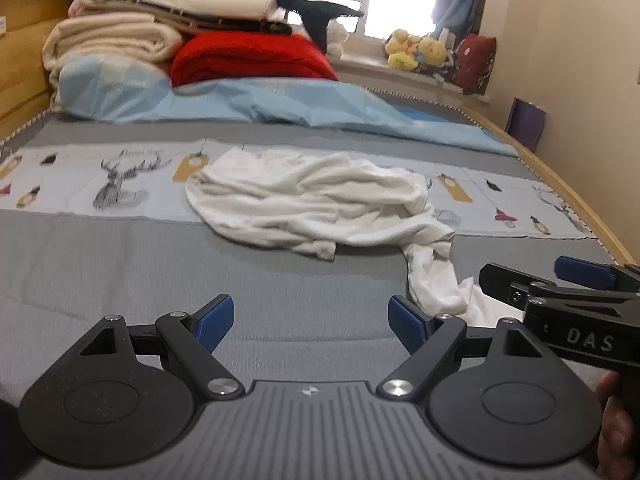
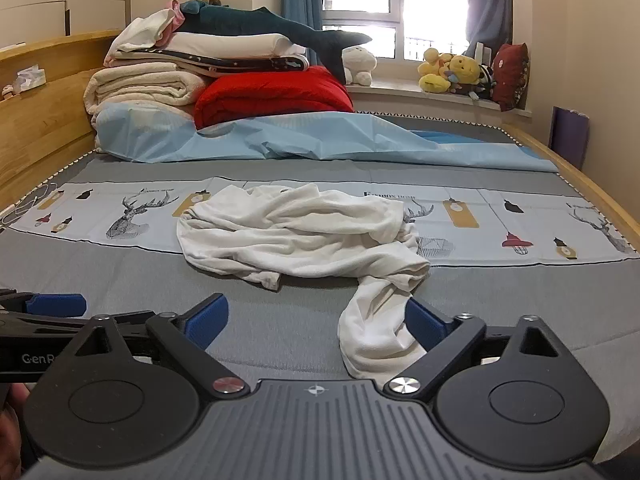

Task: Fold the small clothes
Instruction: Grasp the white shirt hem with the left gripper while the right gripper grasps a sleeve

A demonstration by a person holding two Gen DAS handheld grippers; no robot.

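Observation:
A crumpled white garment [image 1: 312,196] lies in a heap on the grey bed cover [image 1: 120,264]; it also shows in the right wrist view [image 2: 296,232]. One twisted end [image 2: 372,328] trails toward me. My left gripper [image 1: 310,326] is open and empty, low over the cover, just left of that trailing end [image 1: 436,284]. My right gripper [image 2: 316,320] is open, and the trailing end lies between its blue pads, close to the right pad [image 2: 424,326]. The right gripper also shows at the right of the left wrist view [image 1: 568,292].
Folded blankets, a red quilt [image 2: 272,96] and a plush shark [image 2: 264,20] are stacked at the head of the bed, with a light blue sheet [image 2: 320,140] in front. A wooden bed frame [image 2: 36,120] runs along the left. Plush toys [image 2: 452,72] sit on the windowsill.

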